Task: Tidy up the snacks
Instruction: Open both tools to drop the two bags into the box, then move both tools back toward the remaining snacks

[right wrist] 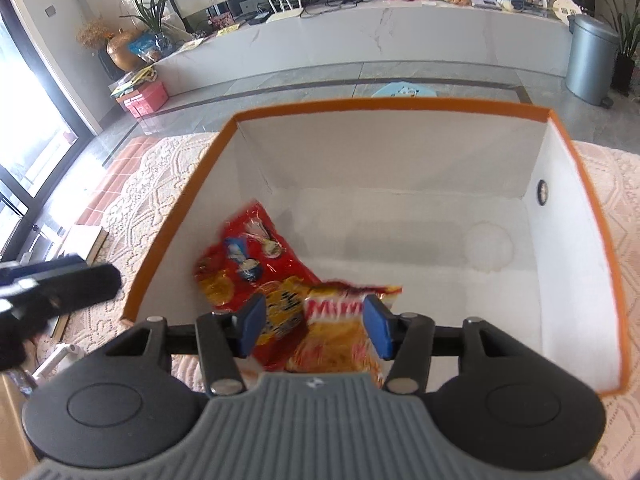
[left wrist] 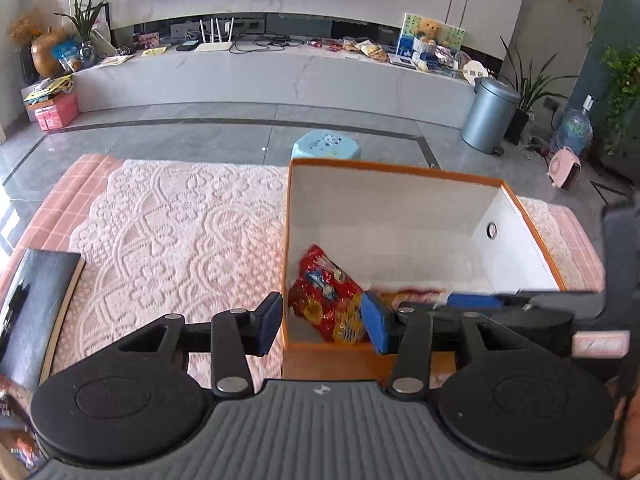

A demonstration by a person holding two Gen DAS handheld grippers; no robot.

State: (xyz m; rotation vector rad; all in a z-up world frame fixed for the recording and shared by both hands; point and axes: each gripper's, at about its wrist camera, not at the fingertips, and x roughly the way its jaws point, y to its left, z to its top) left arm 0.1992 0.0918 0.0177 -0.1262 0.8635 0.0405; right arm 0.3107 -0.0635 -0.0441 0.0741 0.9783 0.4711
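1. Orange-rimmed cardboard box with white inside (right wrist: 576,184) stands on the pink lace-covered table (left wrist: 180,216).
2. Red crinkly snack bag (right wrist: 248,256) lies inside, by the left wall.
3. Orange-yellow chip packet (right wrist: 340,344) rests beside it, overlapping.
4. Right gripper (right wrist: 316,326) and left gripper (left wrist: 320,324) both hang spread, pinching nothing.
5. 2 snacks look stowed; I judge little remains.

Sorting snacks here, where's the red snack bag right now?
The red snack bag lies inside the orange box, at its near-left corner in both wrist views, partly overlapped by a yellow-and-red chip bag on its right.
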